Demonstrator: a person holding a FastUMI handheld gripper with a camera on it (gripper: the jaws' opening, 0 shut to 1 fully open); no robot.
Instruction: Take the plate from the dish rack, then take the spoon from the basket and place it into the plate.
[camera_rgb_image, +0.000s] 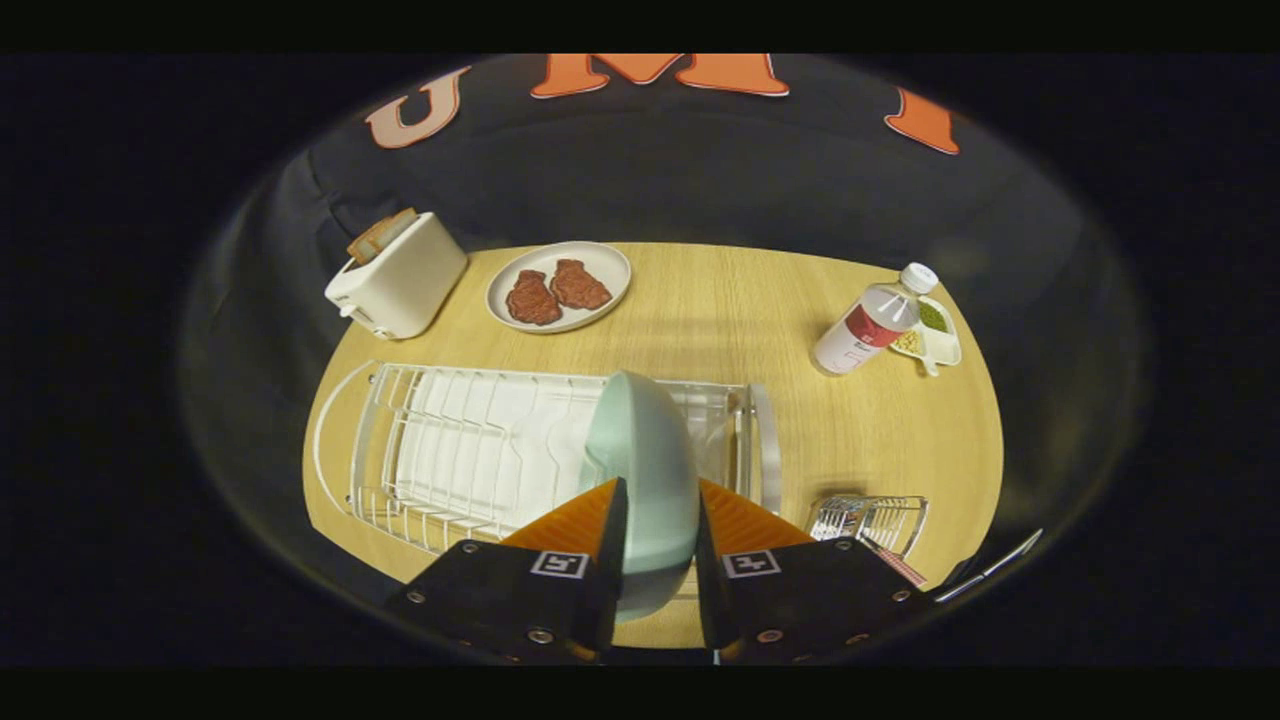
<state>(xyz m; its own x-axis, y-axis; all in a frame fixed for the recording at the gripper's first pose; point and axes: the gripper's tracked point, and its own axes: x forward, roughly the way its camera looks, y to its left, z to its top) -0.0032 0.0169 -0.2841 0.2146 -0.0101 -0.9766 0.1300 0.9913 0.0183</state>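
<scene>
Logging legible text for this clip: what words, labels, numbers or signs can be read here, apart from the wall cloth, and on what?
None can be read.
Bottle: red label, print too small and blurred.
Gripper, fingers pressing on either side of the plate: square coded markers, patterns, no words.
Toaster, rack, basket: no text seen.

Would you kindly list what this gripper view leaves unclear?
- Plate: lower edge hidden behind the tongs, which clamp it.
- Basket: near side hidden by the tongs; spoon not clearly made out.
- Small dish: partly hidden by the bottle; contents too small to identify.
</scene>
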